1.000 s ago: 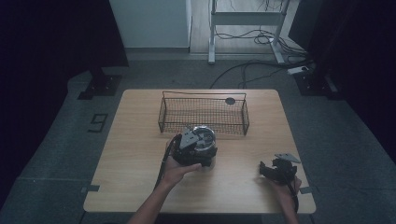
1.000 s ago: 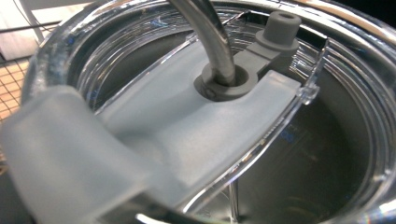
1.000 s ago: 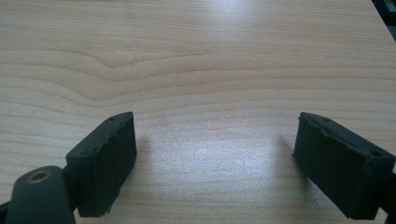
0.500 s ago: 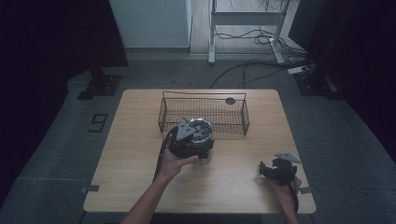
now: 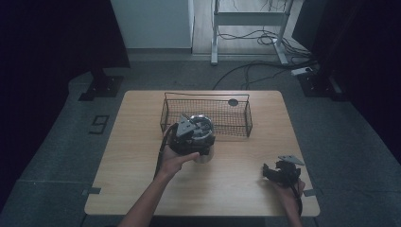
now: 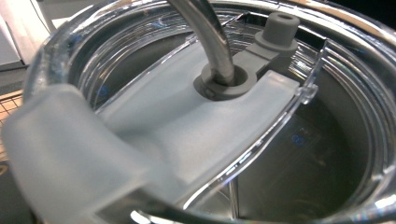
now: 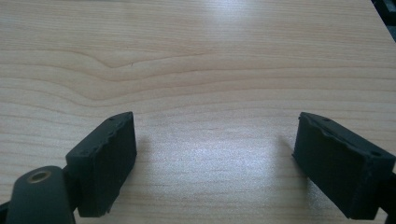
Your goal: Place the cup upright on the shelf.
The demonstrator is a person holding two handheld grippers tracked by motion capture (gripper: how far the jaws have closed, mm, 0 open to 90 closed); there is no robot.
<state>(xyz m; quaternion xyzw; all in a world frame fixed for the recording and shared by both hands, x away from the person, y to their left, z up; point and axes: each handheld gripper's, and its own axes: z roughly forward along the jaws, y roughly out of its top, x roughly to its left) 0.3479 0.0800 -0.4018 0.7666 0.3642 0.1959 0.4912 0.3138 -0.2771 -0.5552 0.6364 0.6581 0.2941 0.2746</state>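
My left gripper (image 5: pixel 191 135) sits on top of a steel tumbler (image 5: pixel 205 155) at the middle of the table, just in front of the wire basket (image 5: pixel 206 97). In the left gripper view the tumbler's clear lid (image 6: pixel 280 116) is very close, with a bent metal straw (image 6: pixel 212 37) passing through a grey plug (image 6: pixel 243 77). The jaws are hidden, but the tumbler travels with the gripper. Low over bare wood at the front right, my right gripper (image 5: pixel 272 172) (image 7: pixel 215 140) is open with nothing between its pads.
The wooden table (image 5: pixel 137 142) has the black wire basket standing at its far middle. A small dark round spot (image 5: pixel 233 102) lies behind the basket's right end. Dark floor and cables surround the table.
My left gripper and the tumbler have shifted away from me and a little left, toward the basket. The right gripper has stayed where it was.
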